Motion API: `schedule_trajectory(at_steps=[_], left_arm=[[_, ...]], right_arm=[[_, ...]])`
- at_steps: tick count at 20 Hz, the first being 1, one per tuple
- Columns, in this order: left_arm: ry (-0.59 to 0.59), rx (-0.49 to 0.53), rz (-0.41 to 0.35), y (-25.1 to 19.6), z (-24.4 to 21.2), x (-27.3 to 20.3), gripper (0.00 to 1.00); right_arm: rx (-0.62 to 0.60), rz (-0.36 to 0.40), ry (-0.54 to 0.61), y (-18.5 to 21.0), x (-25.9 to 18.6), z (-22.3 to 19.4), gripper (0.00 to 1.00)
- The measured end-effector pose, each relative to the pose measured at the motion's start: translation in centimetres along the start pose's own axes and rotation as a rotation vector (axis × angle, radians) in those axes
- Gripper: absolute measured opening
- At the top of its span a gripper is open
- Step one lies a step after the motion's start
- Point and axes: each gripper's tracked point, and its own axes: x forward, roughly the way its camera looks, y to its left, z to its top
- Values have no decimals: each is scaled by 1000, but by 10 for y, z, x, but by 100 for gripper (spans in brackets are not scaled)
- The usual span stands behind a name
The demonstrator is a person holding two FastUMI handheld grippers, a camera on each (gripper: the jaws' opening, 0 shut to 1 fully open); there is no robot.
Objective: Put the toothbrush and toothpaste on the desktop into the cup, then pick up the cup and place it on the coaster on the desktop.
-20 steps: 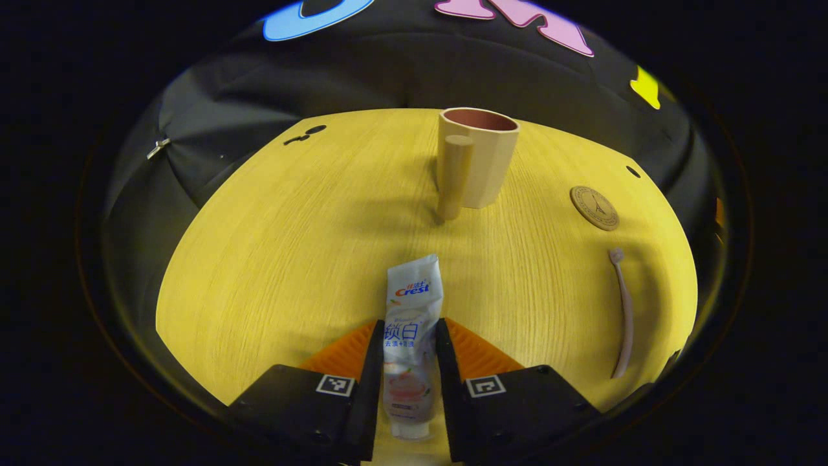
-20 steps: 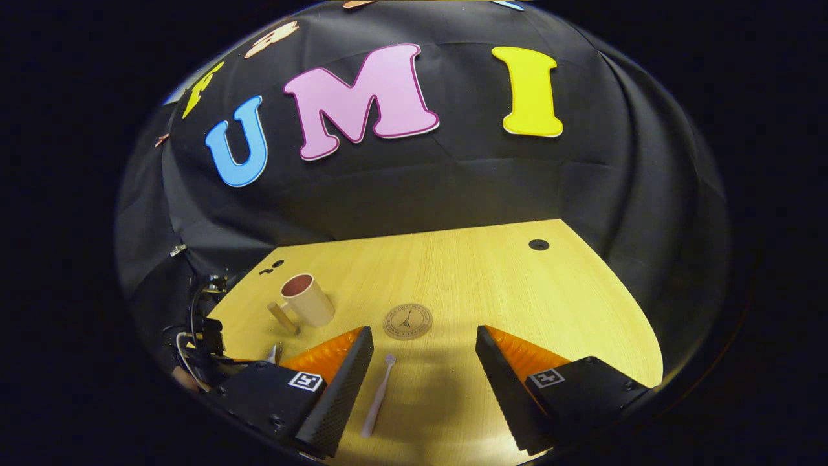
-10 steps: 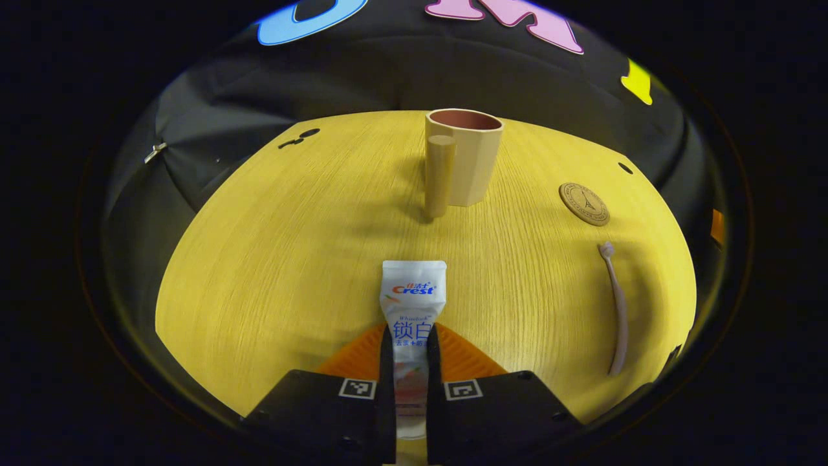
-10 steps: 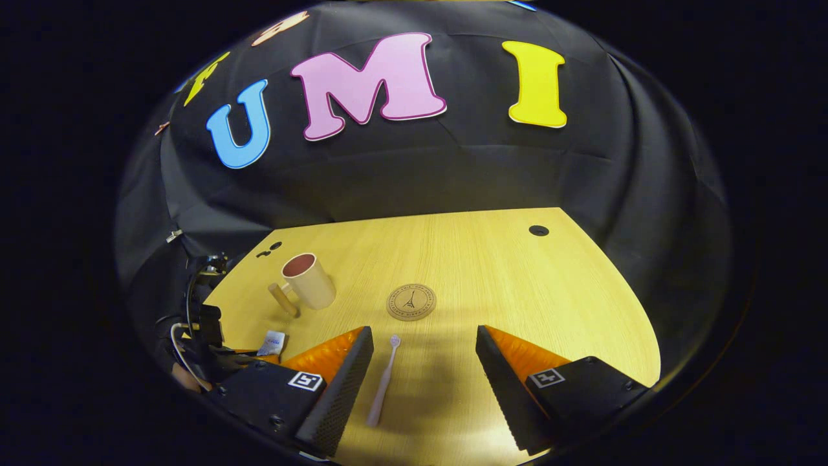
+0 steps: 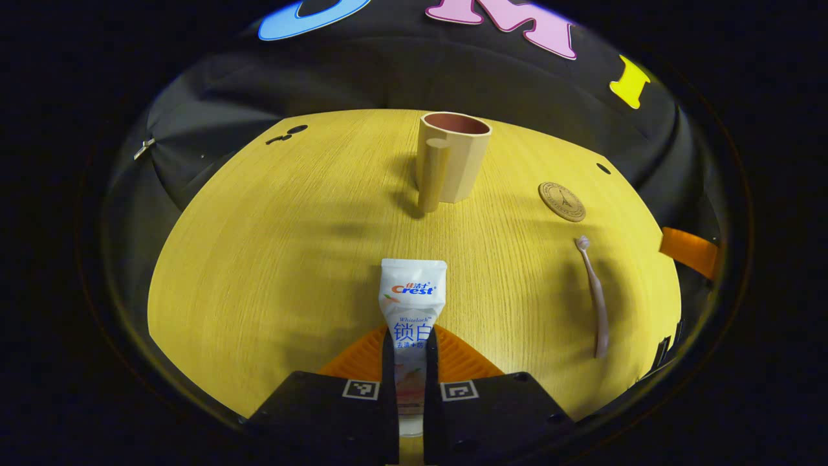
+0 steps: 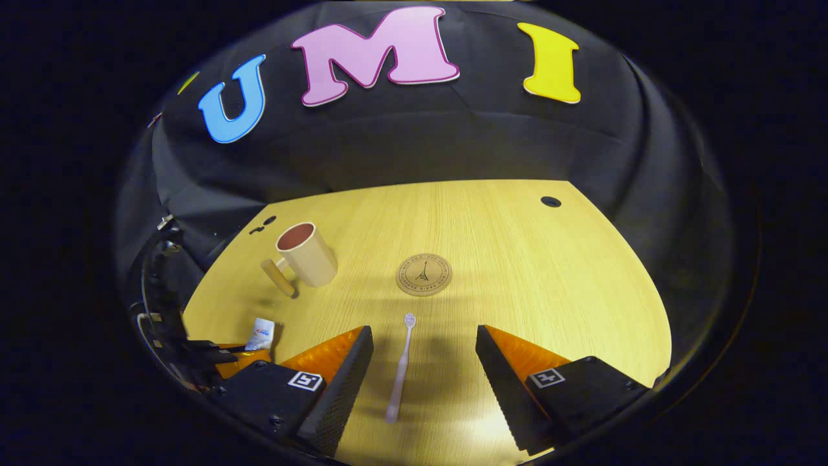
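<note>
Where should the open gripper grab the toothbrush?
Best guess: the handle's middle, coming from above. The toothbrush lies flat on the desk, bristles toward the coaster, lengthwise between the right gripper's open fingers, so they could close across its thin sides.

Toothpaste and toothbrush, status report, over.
Left gripper shut on toothpaste. Right gripper open, straddling toothbrush flat on desk. Cup empty, upright, off coaster. Nothing in the way.

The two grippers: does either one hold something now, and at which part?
The left gripper is shut on the toothpaste tube, on its lower half near the cap. The right gripper is open, its fingers either side of the toothbrush.
</note>
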Motion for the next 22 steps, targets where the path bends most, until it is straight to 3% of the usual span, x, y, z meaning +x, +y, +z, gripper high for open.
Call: schedule_trajectory(at_steps=[8, 10, 11, 13, 14, 16, 18, 22], left_arm=[[-40, -11, -33, 7, 7, -45, 20], [-46, -20, -32, 10, 7, -50, 20], [-45, -23, -28, 12, 6, -52, 24], [-41, -31, -29, 14, 2, -55, 24], [-38, -36, -32, 15, 0, -56, 20], [-31, -45, -35, 17, -6, -57, 25], [-21, -58, -46, 17, -11, -58, 20], [-15, -51, -50, 20, -16, -62, 25]], right_arm=[[34, -21, 254, 16, 41, -59, 98], [18, -43, 287, 14, 47, -69, 98], [13, -52, 304, 14, 50, -73, 98], [11, -76, 338, 12, 52, -81, 98], [12, -84, 352, 11, 53, -84, 98], [12, -102, 381, 11, 53, -89, 98], [8, -120, 395, 10, 54, -91, 100], [17, -156, 447, 8, 55, -93, 83]])
